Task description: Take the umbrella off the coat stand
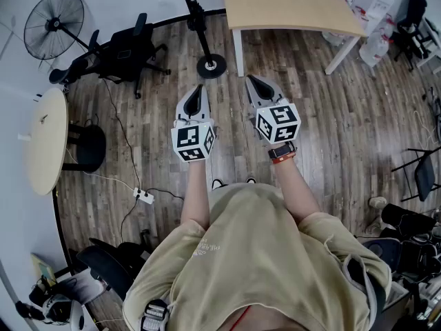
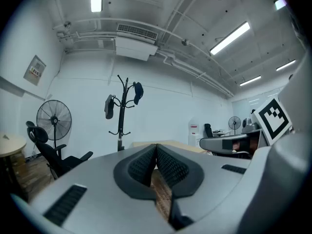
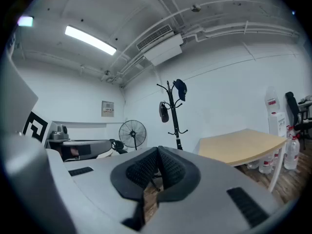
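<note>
A black coat stand (image 2: 122, 112) rises by the far white wall, some way ahead of both grippers. A short dark folded umbrella (image 2: 109, 106) hangs from a hook on its left side, and a dark cap (image 2: 138, 91) sits on an upper hook at the right. The right gripper view shows the same stand (image 3: 172, 112), umbrella (image 3: 164, 112) and cap (image 3: 181, 87). From the head view only the stand's round base (image 1: 211, 65) and lower pole show. My left gripper (image 1: 199, 89) and right gripper (image 1: 252, 81) are held level side by side over the wooden floor, both shut and empty.
A light wooden table (image 1: 289, 5) stands right of the stand's base. A floor fan (image 1: 54, 21) and a black office chair (image 1: 124, 50) are at the left, and nearer me a round table (image 1: 45, 140). A power strip (image 1: 143, 196) and its cable lie on the floor.
</note>
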Demonstrator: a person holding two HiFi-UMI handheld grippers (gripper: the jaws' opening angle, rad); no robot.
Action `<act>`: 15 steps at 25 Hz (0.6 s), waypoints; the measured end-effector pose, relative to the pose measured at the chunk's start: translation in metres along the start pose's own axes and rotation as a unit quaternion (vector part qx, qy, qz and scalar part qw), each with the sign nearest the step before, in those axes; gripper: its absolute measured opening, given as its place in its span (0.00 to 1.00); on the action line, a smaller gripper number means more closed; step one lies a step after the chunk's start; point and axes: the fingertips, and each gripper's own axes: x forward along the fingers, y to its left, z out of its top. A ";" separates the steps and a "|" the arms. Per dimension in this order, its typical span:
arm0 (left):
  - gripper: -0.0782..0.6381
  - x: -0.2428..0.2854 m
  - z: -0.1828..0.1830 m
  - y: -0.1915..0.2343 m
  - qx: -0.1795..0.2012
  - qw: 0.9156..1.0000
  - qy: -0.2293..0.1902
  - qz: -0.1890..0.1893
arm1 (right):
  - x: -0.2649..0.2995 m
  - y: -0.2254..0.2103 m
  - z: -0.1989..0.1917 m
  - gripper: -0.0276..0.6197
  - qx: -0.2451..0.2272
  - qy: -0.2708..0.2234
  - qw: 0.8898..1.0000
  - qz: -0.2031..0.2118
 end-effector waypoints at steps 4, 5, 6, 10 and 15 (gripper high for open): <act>0.14 -0.006 -0.006 -0.003 0.008 1.000 0.004 0.010 | -0.006 0.000 -0.009 0.06 0.009 0.002 1.000 -0.005; 0.14 -0.006 -0.006 -0.003 0.011 1.000 0.005 0.014 | -0.006 -0.002 -0.011 0.07 0.013 0.005 1.000 -0.007; 0.14 -0.006 -0.006 -0.003 0.013 1.000 0.007 0.019 | -0.005 -0.005 -0.013 0.06 0.016 0.010 1.000 -0.010; 0.14 -0.001 -0.016 0.008 -0.002 0.999 0.026 0.025 | 0.008 -0.010 -0.022 0.06 0.022 0.026 0.999 -0.017; 0.14 0.020 -0.032 0.028 -0.013 0.999 0.036 0.026 | 0.039 -0.012 -0.029 0.07 0.027 0.027 0.999 -0.014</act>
